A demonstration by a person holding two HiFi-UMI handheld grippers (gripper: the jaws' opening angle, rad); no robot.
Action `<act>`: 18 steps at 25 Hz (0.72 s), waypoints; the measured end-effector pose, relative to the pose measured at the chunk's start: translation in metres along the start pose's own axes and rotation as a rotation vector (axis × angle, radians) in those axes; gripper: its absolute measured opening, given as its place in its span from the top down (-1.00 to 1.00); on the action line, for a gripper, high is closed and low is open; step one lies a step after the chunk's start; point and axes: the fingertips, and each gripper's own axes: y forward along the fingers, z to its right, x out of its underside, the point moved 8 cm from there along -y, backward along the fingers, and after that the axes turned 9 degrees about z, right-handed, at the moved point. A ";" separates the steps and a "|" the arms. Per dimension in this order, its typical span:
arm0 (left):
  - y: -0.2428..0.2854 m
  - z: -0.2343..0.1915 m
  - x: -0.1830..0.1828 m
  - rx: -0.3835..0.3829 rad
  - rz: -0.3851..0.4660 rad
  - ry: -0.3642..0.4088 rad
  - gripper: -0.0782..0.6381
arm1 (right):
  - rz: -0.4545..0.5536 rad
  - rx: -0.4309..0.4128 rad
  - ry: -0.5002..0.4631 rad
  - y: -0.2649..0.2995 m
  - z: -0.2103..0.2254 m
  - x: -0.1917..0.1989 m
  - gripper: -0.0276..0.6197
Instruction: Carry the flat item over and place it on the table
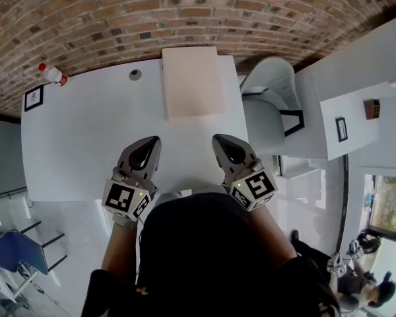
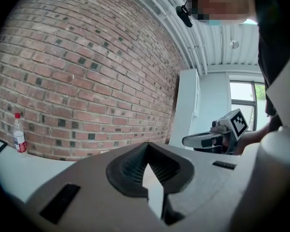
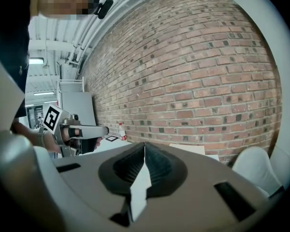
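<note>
Jaws together; board [image 1: 193, 82] lengthwise toward wall [image 1: 185, 12]

The head view looks steeply down from above the person onto the white table [image 1: 66, 150], with the brick wall [image 1: 185, 12] at the top. Each gripper view sits close behind its own jaws and faces that wall, almost level. The left gripper view catches the right gripper [image 2: 184, 140], and the right gripper view catches the left gripper [image 3: 106, 129]. All three views share the bottle [image 1: 53, 75].

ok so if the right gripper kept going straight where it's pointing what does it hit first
Likely the brick wall: the right gripper, shut, aims just left of the flat beige item. Depth is unclear.
</note>
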 end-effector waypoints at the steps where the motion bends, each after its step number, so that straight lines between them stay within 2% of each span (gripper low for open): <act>1: -0.004 0.002 -0.002 0.006 0.002 0.008 0.77 | 0.007 -0.004 -0.004 -0.001 -0.005 -0.002 0.88; 10: -0.038 0.007 -0.006 0.040 -0.014 0.013 0.77 | 0.041 -0.012 -0.012 -0.005 -0.039 -0.007 0.88; 15: -0.053 0.003 -0.009 0.043 0.023 -0.059 0.77 | 0.045 -0.010 -0.009 -0.004 -0.051 -0.004 0.88; 18: -0.061 0.002 -0.009 0.032 0.025 -0.043 0.77 | 0.045 -0.008 -0.002 -0.004 -0.058 -0.002 0.88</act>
